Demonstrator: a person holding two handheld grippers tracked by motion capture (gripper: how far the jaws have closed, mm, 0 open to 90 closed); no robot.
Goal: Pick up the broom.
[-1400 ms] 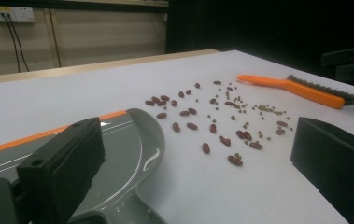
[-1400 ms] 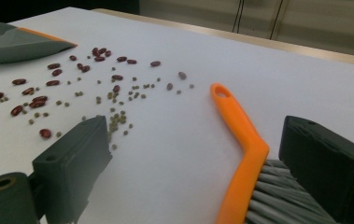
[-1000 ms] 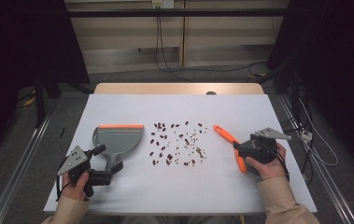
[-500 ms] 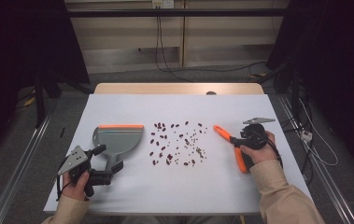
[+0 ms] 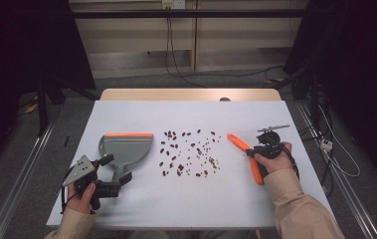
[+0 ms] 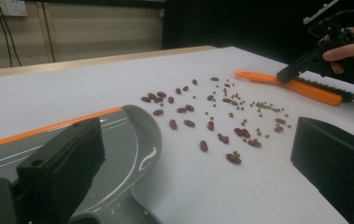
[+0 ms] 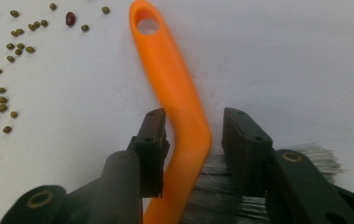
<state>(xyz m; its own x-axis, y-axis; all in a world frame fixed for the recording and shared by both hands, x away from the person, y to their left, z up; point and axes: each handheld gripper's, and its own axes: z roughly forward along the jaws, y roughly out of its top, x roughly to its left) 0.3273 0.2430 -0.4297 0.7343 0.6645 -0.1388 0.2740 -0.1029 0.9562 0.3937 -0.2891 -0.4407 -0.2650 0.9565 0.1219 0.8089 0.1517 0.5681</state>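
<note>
Brush [image 7: 179, 112] between right tool [image 7: 194, 135] — jaws just closing in, narrow, right one short of it — hand low.

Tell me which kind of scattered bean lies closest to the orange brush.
The small green beans: they cluster on the brush side of the scatter, while the larger red kidney beans lie mostly toward the dustpan.

The white table [image 5: 126, 209] is seen from above its near edge, looking forward and down, with every edge taken in. From low near the left near corner, the scattered beans [image 6: 221, 126] and orange brush [image 6: 296, 86] are viewed across the top. The brush [image 7: 174, 93] is shown close up, looking down; beans and brush are shared by all views.
</note>
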